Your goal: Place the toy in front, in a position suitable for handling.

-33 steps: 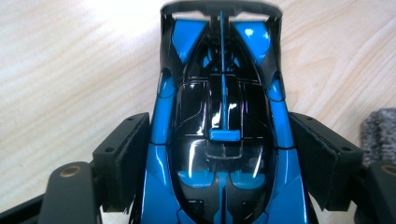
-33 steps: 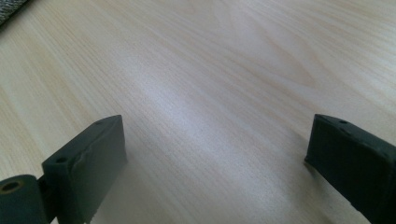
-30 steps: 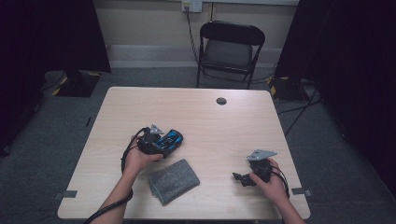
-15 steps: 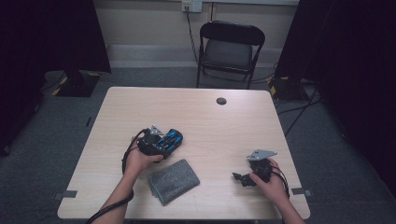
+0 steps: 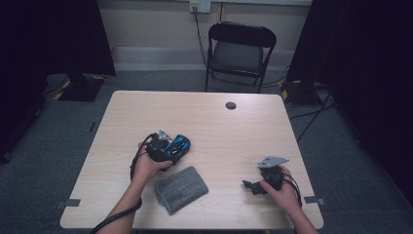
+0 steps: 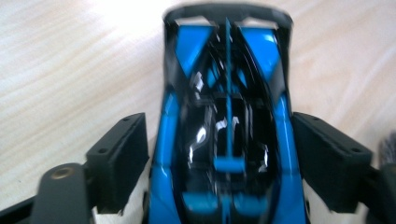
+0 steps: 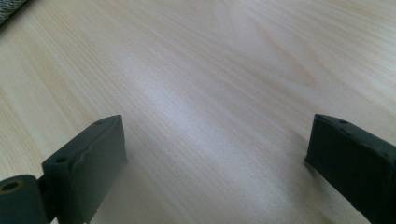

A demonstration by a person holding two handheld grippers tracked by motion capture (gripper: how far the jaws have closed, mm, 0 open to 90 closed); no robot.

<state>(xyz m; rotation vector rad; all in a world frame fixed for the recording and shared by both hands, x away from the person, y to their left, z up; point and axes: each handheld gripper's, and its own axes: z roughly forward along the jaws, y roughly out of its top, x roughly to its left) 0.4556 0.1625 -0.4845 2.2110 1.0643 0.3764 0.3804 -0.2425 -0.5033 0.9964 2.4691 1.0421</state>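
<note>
2 grippers are at work on the table [image 5: 146,112]. From the high view, my left gripper [image 5: 168,148] sits over the blue toy car [image 5: 178,144], with the grey cloth [image 5: 180,188] just beside my wrist, likely ready for wiping. In the left gripper view, the car [image 6: 227,126] lies between the pads [image 6: 120,158]; the jaws have just been opening, so I judge it released. In the right gripper view, my right gripper [image 7: 215,163] rests spread apart over bare wood, waiting.
</note>
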